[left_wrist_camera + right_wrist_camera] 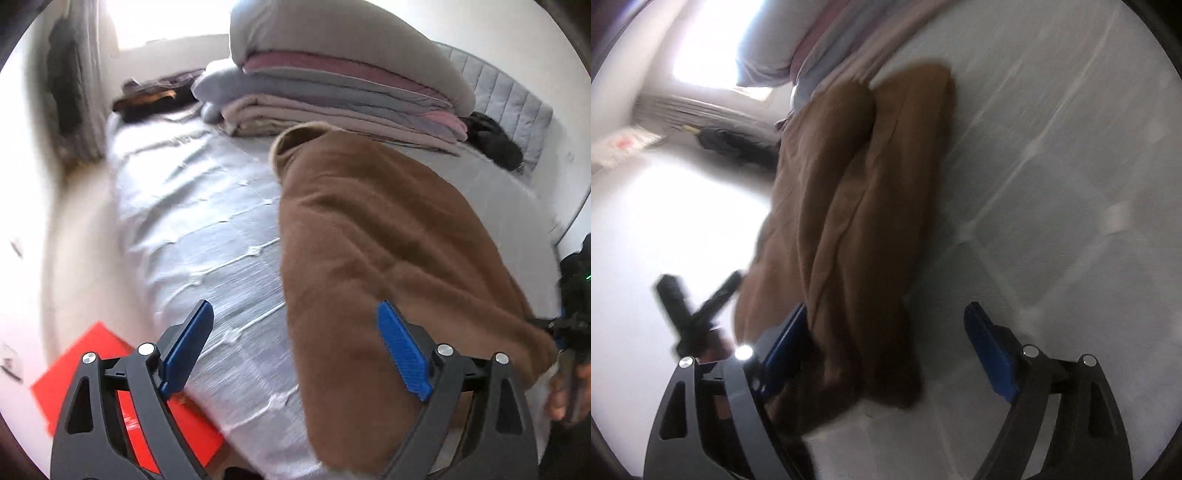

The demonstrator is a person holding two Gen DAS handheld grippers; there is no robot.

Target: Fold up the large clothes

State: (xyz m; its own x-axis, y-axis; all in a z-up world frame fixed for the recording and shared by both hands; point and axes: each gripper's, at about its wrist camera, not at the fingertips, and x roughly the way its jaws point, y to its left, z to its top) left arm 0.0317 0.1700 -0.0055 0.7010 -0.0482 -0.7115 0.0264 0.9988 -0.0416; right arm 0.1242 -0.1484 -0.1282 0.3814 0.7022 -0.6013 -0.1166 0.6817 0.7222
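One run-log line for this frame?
stage: fold laid | brown garment folded on bed | left gripper open | right gripper open | nothing held

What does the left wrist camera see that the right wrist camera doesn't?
Only the left wrist view shows the flat red box beside the bed and the whole stack of folded grey and pink blankets. Only the right wrist view shows the white floor. Both show the fuzzy brown garment on the pale grey quilted bed cover, between open blue-padded jaws.
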